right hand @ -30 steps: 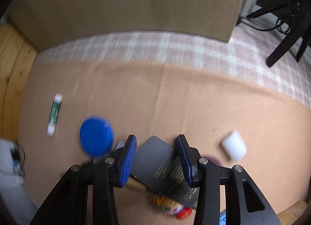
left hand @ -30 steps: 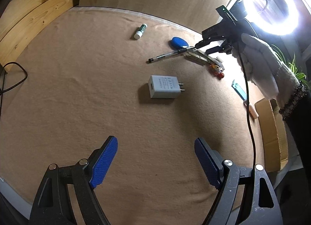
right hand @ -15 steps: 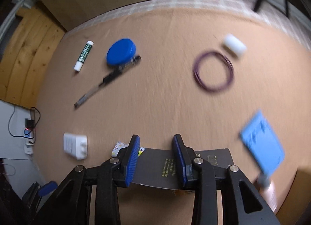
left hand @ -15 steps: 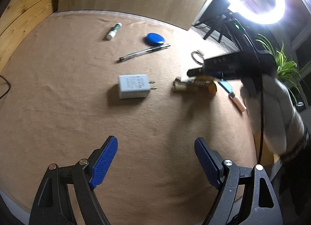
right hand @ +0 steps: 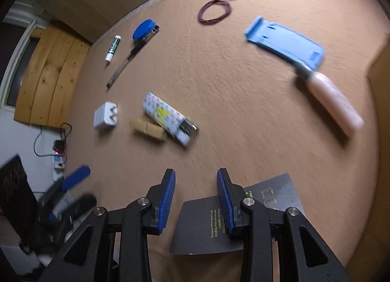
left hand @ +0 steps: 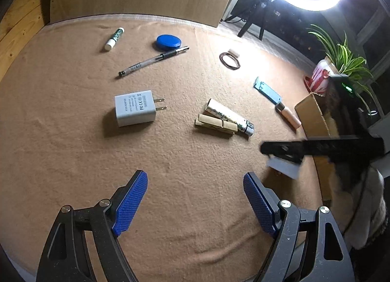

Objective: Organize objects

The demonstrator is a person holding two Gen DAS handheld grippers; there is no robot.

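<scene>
Tan felt-like cloth [left hand: 73,135] covers the table, with small objects scattered across it; in the left wrist view, the left gripper [left hand: 195,199] fills the bottom of the frame, its blue pads spread wide with only bare cloth between them; at centre left lies a white charger [left hand: 135,107], prongs pointing right; above it are a pen [left hand: 153,61] lying diagonally, a blue lid [left hand: 168,41] just beside the pen's upper end, and a white and green tube [left hand: 114,38] at upper left; right of centre, a wooden clothespin [left hand: 215,123] touches a patterned lighter [left hand: 229,117]; a rubber band [left hand: 229,61] sits further up; in the right wrist view, the right gripper [right hand: 196,199] sits bottom centre with its jaws narrow; a dark card [right hand: 202,228] shows in the gap and passes behind the right-hand finger, at the bottom of the frame; whether the pads clamp it cannot be told; a blue-sheathed knife [right hand: 285,40] with a pink handle lies at upper right.
</scene>
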